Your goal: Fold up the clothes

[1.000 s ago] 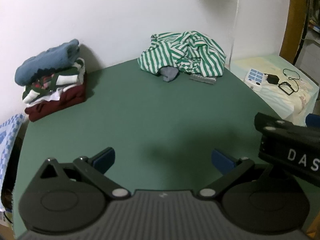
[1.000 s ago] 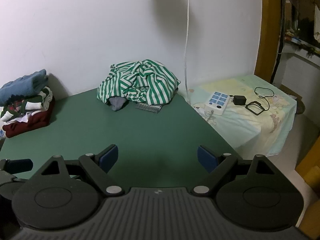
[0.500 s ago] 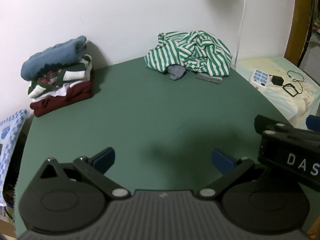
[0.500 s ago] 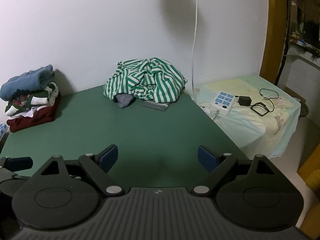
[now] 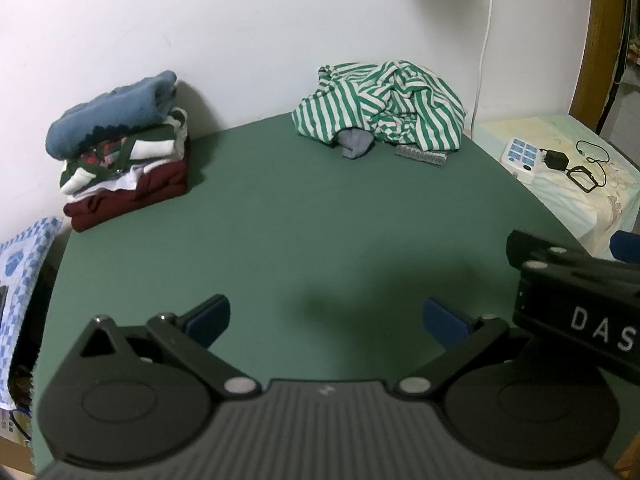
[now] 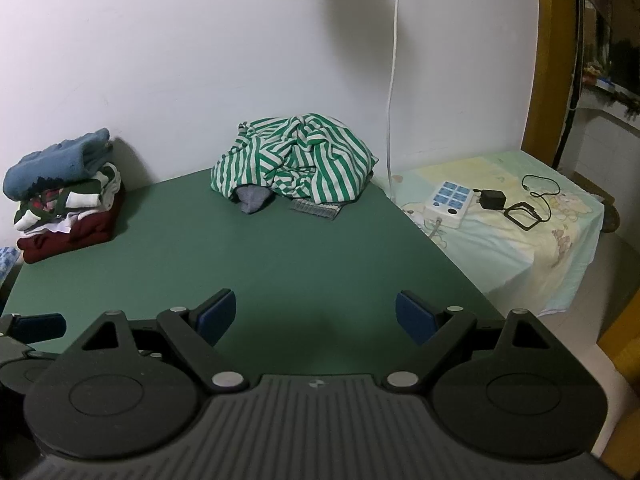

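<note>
Fingers (image 5: pixel 444 322) spread, empty; striped shirt (image 5: pixel 380 106) far ahead.

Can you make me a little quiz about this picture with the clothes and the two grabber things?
1. True or false: the green-and-white striped shirt is already folded flat.
2. Where is the folded stack of clothes? A) on the green table, at its far left by the wall. B) on the side table with the pale cloth. C) in the left gripper.
3. Fill in: the fingers of the right gripper are spread ____ and hold nothing.

Key: 1 false, it lies in a crumpled heap. 2 A. 3 open.
</note>
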`<state>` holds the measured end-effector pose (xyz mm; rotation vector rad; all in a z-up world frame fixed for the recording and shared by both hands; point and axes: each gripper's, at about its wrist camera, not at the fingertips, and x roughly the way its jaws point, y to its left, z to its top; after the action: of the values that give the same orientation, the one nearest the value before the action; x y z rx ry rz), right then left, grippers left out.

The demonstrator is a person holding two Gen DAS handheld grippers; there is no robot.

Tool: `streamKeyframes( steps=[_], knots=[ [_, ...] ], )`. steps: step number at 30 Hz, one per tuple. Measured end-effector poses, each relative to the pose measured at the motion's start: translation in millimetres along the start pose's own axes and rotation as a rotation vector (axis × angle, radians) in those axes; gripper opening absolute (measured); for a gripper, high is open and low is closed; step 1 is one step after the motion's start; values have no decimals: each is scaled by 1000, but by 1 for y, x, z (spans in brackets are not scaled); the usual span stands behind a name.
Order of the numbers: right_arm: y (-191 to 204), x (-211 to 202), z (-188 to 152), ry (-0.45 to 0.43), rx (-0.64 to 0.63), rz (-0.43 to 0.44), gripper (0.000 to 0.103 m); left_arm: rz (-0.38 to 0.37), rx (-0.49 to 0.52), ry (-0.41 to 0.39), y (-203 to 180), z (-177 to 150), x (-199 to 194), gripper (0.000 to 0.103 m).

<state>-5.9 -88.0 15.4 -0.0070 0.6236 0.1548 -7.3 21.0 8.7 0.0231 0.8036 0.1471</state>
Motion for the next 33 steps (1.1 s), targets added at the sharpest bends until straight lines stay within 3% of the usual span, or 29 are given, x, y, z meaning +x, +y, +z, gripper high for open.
streamKeyframes(
  steps=[20, 33],
  knots=[
    [-1, -1, -3, 13, 2, 17, 90, 15, 7, 4, -4, -4, -3, 103],
    [-1, 10, -10, 47, 6, 22, 90, 24, 9, 46, -3, -8, 11, 103]
  ],
)
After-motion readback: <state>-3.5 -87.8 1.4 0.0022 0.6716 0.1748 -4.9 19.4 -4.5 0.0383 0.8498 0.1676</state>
